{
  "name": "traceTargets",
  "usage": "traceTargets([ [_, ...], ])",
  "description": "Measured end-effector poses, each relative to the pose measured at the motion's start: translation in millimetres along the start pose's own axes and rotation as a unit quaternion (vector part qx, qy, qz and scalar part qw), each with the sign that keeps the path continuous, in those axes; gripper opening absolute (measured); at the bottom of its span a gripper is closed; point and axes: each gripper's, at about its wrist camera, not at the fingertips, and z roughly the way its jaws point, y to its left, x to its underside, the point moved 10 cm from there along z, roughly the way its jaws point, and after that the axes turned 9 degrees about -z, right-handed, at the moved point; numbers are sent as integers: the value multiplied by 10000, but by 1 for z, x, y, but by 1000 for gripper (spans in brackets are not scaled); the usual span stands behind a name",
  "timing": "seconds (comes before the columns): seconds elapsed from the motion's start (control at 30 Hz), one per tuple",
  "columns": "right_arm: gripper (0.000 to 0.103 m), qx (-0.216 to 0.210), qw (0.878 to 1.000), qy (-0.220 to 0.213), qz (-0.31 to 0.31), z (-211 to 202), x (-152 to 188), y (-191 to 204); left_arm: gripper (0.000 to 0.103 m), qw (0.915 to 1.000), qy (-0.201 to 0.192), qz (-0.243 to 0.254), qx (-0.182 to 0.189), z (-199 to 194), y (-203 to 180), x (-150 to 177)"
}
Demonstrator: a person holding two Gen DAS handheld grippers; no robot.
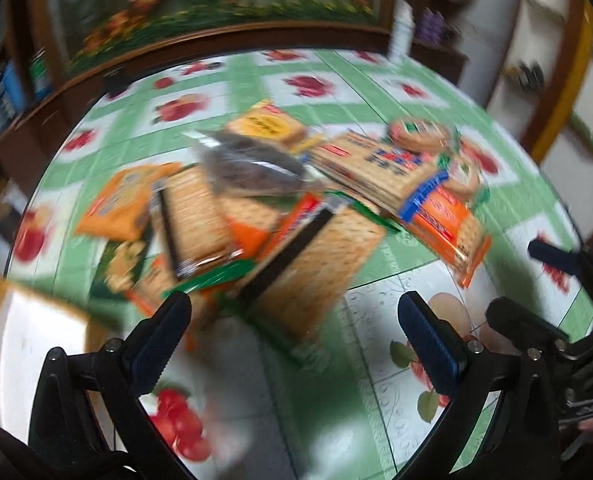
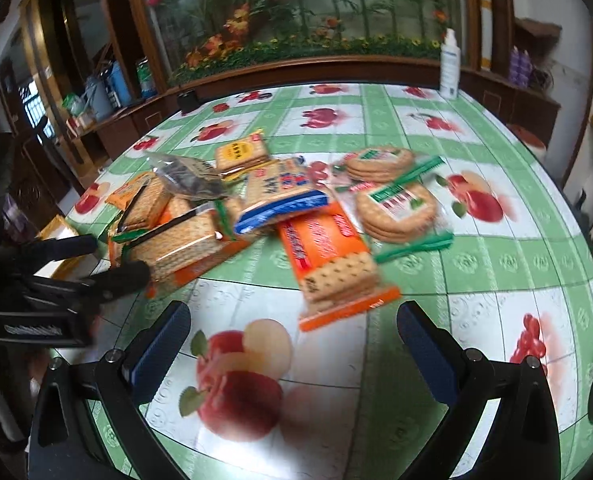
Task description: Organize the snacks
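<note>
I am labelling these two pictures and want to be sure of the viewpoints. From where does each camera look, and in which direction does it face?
Left wrist: sits on the left gripper, looking forward and down at the left part of the snack pile; its own open fingers frame the bottom, the right gripper shows at right.
Right wrist: sits on the right gripper, facing the orange cracker pack and round biscuit packs; its open fingers show, the left gripper at left.
Shared: the pile, the fruit-print tablecloth, the white bottle.

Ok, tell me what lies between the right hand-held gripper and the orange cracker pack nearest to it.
Nothing: in the right wrist view, only bare fruit-print tablecloth separates the open right hand-held gripper from the orange cracker pack.
</note>
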Motion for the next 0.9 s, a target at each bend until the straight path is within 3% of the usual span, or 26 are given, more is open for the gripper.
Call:
traceTargets([
  [0.17,103,63,10000,41,18,2,2,-8,102,9986,253,455,41,15,-15,-4],
  [0.23,103,13,10000,50,82,4,3,-11,97,9976,336,611,20,21,-17,-6],
  [0.37,103,49,10000,75,13,5,-4,-15,78,9967,480,649,86,26,-16,-6],
  [0.6,103,310,9983,198,-458,25,-55,-19,58,9974,384,608,-12,27,-11,-11],
  [0.73,103,396,9933,519,-952,56,-82,-5,55,9977,438,509,98,26,-10,-12],
  [0.9,103,457,9840,996,-1405,97,-88,12,56,9978,448,488,101,28,-13,-15],
])
